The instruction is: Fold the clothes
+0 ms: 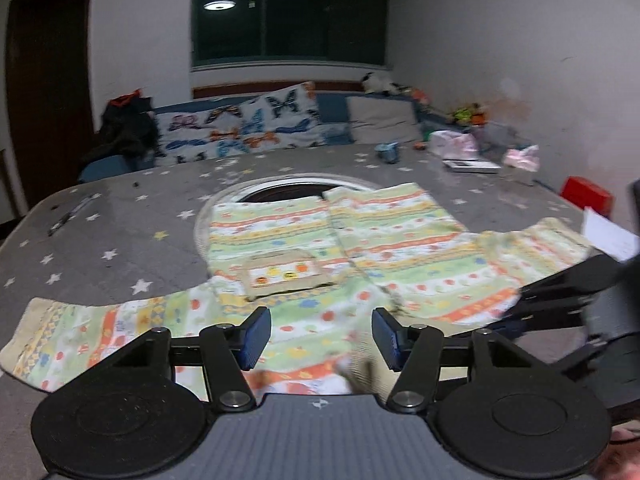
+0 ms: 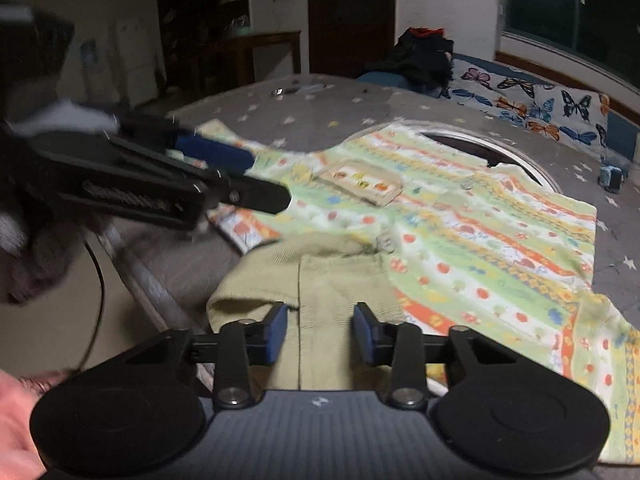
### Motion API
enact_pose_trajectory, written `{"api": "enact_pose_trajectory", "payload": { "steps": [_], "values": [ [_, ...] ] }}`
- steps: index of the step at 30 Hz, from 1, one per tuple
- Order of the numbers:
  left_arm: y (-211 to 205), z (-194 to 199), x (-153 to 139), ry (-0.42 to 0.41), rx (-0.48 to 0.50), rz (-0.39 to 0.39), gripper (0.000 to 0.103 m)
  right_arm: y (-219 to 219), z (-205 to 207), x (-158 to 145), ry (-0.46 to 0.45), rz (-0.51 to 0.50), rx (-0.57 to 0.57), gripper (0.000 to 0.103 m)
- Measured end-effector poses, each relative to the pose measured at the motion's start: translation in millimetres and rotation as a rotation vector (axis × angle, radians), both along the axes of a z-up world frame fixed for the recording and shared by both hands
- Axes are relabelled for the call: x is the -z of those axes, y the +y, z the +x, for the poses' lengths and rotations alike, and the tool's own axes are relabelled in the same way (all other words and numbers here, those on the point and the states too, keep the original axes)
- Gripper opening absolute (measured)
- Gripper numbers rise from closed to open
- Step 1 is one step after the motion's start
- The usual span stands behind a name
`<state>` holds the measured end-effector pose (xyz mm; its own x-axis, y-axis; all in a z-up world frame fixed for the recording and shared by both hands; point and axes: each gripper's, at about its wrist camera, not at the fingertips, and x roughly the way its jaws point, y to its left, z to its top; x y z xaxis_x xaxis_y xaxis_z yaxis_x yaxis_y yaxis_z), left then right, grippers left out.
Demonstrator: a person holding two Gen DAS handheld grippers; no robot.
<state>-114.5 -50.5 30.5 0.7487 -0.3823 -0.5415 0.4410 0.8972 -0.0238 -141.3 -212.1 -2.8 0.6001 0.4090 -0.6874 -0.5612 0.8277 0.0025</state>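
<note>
A small striped shirt [image 1: 320,248] in green, orange and white, with a chest pocket [image 1: 286,274], lies spread flat on the grey star-print table [image 1: 120,216], sleeves out to both sides. My left gripper [image 1: 321,334] is open, its blue pads just above the shirt near the collar end. In the right wrist view the shirt [image 2: 480,240] lies ahead, its beige ribbed collar [image 2: 320,276] nearest. My right gripper [image 2: 320,332] is open with the collar fabric between and under its pads. The left gripper's body [image 2: 160,176] shows at the left, over a sleeve.
A round hole with a white rim [image 1: 280,188] sits in the table, partly under the shirt. Pink cloth, a book and a red box [image 1: 586,194] lie at the table's far right. A bench with a butterfly cushion [image 1: 248,128] stands behind. The table edge [image 2: 136,268] is at the near left.
</note>
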Motion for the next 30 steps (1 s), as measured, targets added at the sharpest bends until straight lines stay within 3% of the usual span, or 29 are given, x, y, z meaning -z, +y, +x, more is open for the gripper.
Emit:
{"api": "enact_pose_trajectory", "payload": {
  "steps": [1,3,5,12,18,22,27,28,30],
  "values": [
    [-1,-3,-1,-0.004,0.018,-0.002,0.059,1,-1,1,-0.01,-0.012,-0.004,0.027],
    [-3,-9,-4,-0.016,0.064,-0.002,0.059,1,-1,2,-0.02,-0.016,0.0,0.013],
    [-7,-15,-5,-0.026,0.117,0.003,0.059,-3,0,-1,-0.019,0.002,0.016,0.007],
    [-30,-8,12,0.0,0.201,0.075,0.058,-37,9,-10,0.03,0.129,0.115,0.006],
    [-49,-1,28,0.025,0.267,0.14,0.033,-56,11,-12,0.058,0.204,0.169,0.006],
    [-61,5,38,0.042,0.307,0.177,0.033,-60,10,-11,0.062,0.225,0.183,0.006],
    [-62,14,41,0.062,0.315,0.171,0.032,-63,10,-12,0.069,0.241,0.193,0.004],
    [-61,15,42,0.068,0.313,0.164,0.021,-63,10,-12,0.069,0.241,0.194,0.004],
    [-60,18,43,0.074,0.311,0.149,0.014,-64,10,-12,0.07,0.244,0.197,0.004]
  ]
}}
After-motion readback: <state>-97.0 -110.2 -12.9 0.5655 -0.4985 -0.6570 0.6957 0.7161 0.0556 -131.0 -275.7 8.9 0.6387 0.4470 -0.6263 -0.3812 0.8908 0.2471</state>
